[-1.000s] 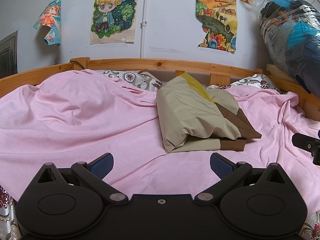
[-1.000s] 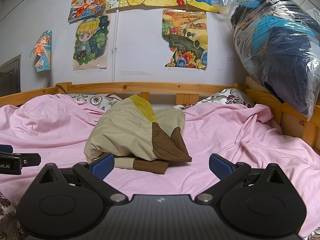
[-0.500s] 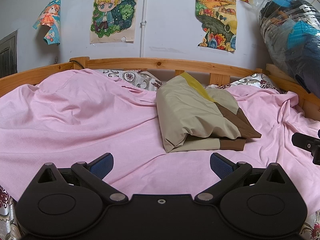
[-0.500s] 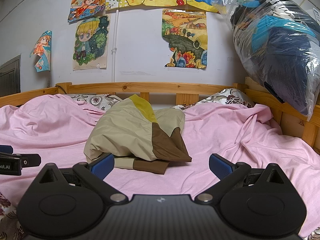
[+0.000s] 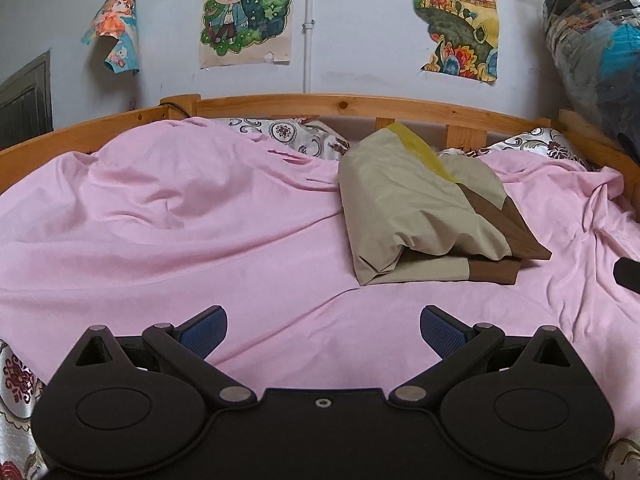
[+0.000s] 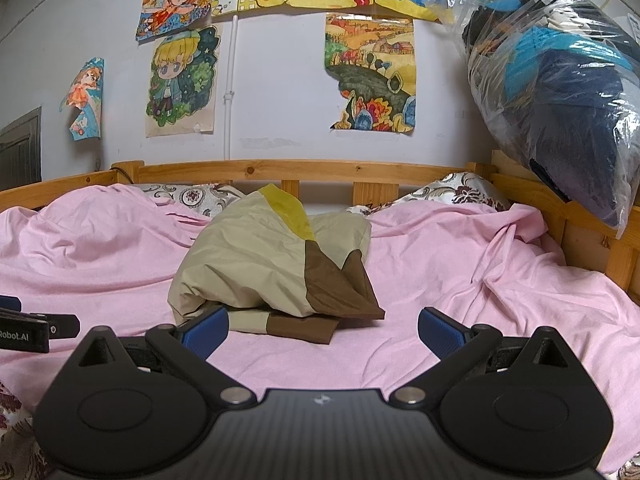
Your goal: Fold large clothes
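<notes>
Left gripper (image 5: 323, 326) is spread wide with nothing in it, low over the pink sheet (image 5: 160, 240) near the bed's front edge. The folded beige-and-brown garment (image 6: 272, 268) sits mid-bed toward the headboard, looks done I think. Right gripper (image 6: 323, 328) is spread too, empty. Next is probably reaching in for another fold.

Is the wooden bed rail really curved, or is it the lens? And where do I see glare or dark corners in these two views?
Left wrist view: the lens bends the wooden bed rail into an arc; corners are dark; light is soft, with a faint shadow under the folded garment. Right wrist view: same bending; glare only on the plastic bag; the right gripper is sharp.
</notes>
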